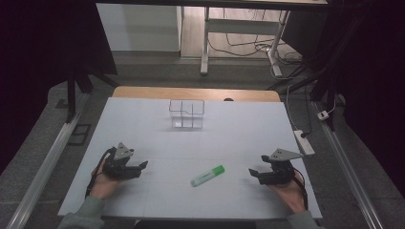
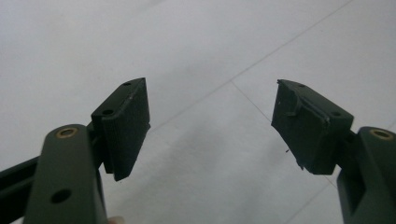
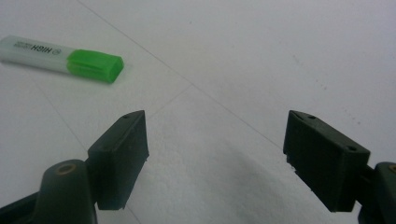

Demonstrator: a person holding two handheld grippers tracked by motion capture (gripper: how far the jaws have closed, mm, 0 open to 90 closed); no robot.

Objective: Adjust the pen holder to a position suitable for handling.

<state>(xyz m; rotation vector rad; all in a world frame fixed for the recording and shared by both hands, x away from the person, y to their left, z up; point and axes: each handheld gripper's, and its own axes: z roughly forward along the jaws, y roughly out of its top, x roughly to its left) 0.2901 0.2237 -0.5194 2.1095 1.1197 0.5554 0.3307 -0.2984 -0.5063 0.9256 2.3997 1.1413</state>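
Observation:
A green-capped highlighter (image 1: pixel 207 175) lies flat on the white table (image 1: pixel 200 143), near the front, between my two hands. In the right gripper view the highlighter (image 3: pixel 65 58) shows at the upper left, its green cap toward the jaws. My left gripper (image 1: pixel 143 165) rests low at the front left, open, nothing between its jaws (image 2: pixel 210 121). My right gripper (image 1: pixel 253 172) rests at the front right, open and empty (image 3: pixel 215 154), a short way right of the highlighter.
A clear plastic organiser (image 1: pixel 186 113) with compartments stands at the back middle of the table. A power strip (image 1: pixel 304 141) lies off the table's right edge. Desk legs and cables are on the floor beyond.

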